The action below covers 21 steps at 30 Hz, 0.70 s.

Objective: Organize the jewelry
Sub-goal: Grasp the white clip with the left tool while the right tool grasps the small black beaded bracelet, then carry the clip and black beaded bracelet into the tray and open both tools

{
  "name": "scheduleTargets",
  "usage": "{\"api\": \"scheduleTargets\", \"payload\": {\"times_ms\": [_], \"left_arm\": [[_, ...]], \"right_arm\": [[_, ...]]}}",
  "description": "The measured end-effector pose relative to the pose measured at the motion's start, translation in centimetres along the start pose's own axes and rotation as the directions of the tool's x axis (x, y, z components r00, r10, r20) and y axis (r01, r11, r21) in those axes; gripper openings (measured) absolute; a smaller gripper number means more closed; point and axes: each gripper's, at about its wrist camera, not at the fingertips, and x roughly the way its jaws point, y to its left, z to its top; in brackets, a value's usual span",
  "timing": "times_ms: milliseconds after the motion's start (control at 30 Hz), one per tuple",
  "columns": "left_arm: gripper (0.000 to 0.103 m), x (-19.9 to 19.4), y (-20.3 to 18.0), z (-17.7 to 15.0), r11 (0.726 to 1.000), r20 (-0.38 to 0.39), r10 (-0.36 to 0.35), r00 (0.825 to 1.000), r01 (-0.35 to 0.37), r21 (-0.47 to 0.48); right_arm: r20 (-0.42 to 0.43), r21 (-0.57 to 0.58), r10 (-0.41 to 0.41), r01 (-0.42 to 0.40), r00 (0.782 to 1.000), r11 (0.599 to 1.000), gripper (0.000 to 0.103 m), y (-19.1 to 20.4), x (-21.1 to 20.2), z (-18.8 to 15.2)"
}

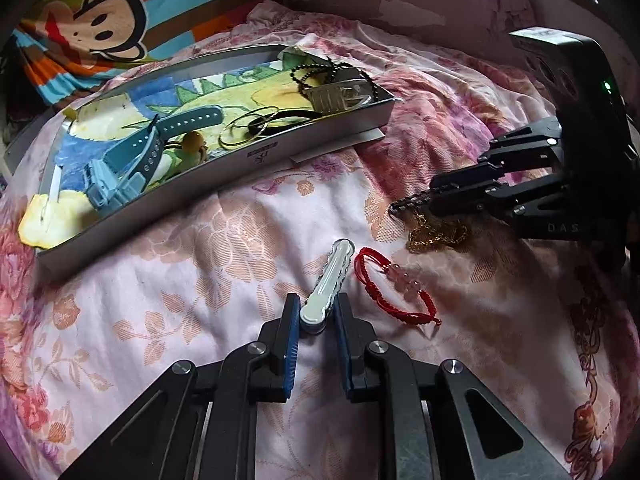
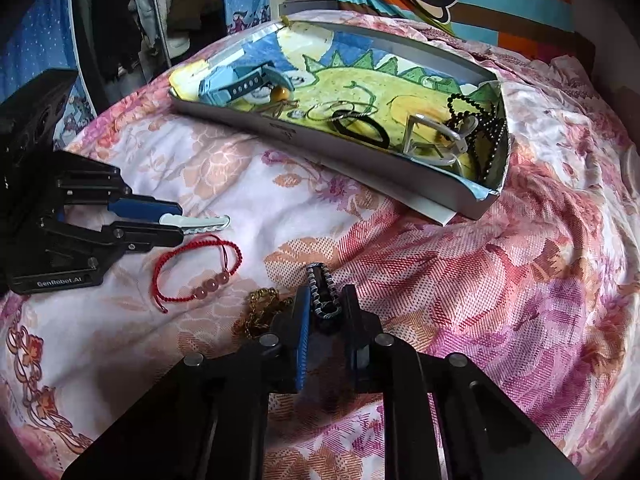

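**Bed and what lies on it**

Your bed [image 1: 200, 280] wears a pink floral cover. Directly on it lie a shallow grey tray [image 1: 320, 136] toward the pillow end, a red cord bracelet [image 1: 396, 288], a gold chain [image 1: 436, 236] and a striped monkey pillow [image 1: 80, 28].

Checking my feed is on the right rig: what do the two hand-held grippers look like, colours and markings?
Both are matte black linkage frames with silver pivot pins and blue ribbed finger pads. The left hand-held gripper carries white "GenRobot.AI" lettering on its side. The right hand-held gripper shows faint "DAS" lettering, and the black housing behind it has a lit green LED. No cables or sleeves are visible.
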Motion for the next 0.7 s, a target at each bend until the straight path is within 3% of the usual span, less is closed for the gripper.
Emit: {"api": "scheduleTargets", "payload": {"times_ms": [367,500,700], "left_arm": [[0.016,-1.1,0.5,1.1,0.99,0.0,0.077,0.997,-0.077,-0.121],[0.016,-2.7,0.9,1.8,0.982,0.057,0.082,0.995,-0.071,-0.174],[0.016,-5.6,2.5,3.5,0.956,0.176,0.146,0.974,-0.093,-0.278]], "right_arm": [[0.139,0.029,-0.004,0.0,0.99,1.0,0.013,-0.3,-2.7,0.7],[0.207,0.037,-0.018,0.01,0.978,0.999,0.013,-0.4,-3.9,1.2],[0.296,0.072,-0.058,0.038,0.953,0.997,0.013,-0.6,-4.6,2.9]]}}
